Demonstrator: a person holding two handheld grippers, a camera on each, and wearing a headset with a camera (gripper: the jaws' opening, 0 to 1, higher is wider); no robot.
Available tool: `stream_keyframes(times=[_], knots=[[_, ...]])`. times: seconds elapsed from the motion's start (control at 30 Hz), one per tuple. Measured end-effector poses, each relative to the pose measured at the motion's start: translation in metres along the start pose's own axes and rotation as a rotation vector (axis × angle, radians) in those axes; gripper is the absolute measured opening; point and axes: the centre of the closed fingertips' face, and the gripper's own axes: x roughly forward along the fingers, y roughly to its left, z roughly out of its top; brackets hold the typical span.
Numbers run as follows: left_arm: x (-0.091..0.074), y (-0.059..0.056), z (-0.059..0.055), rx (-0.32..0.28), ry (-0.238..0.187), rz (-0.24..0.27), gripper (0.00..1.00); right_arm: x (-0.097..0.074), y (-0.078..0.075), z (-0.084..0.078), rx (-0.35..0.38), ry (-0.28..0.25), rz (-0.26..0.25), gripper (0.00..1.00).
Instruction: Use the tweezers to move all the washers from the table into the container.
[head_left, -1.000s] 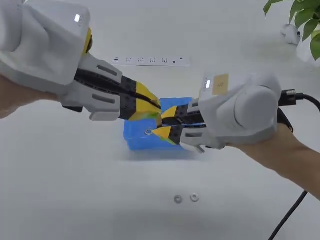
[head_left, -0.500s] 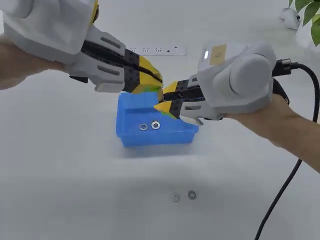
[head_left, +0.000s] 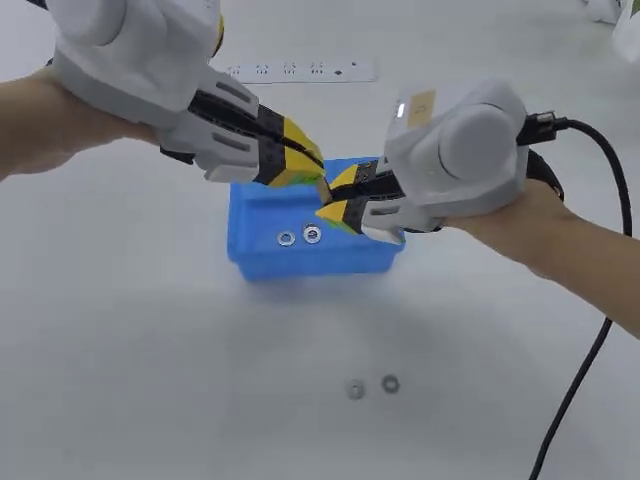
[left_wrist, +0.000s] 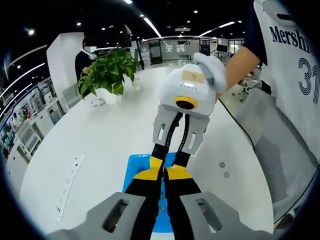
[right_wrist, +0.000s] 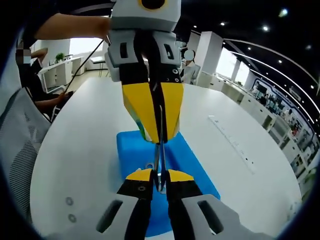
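From the upper left of the head view, the left gripper reaches down and in, its yellow-tipped jaws pressed together. In the right gripper view the thin metal tweezers come out from between those jaws, so it is pinching them at one end. Just below its tip, in the middle of the frame, the blue container sits on the white table. Two washers lie side by side on the container's floor, close to each other.

Lower down, a little right of centre, two more washers lie on the bare table, one just beside the other and both well apart from the container. At the top of the frame a white power strip lies flat.

The right gripper comes in from the right, over the container's right part, and its tip almost meets the left one. Its jaws are drawn close on the tweezers' other end. A black cable trails from it down the right edge.
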Motion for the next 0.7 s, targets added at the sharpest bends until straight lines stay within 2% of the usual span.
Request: stream_keyframes(times=[0.27,0.57,0.7], knots=[[0.006,0.001,-0.010,-0.001,0.021,-0.031,0.06,0.006,0.002,-0.008,0.019,0.010,0.010,0.11],[0.007,0.000,-0.013,0.019,0.027,-0.049,0.06,0.008,0.004,-0.010,0.014,0.018,0.011,0.11],[0.005,-0.003,-0.010,0.027,0.024,-0.047,0.06,0.005,0.004,-0.008,0.011,0.012,0.009,0.11]])
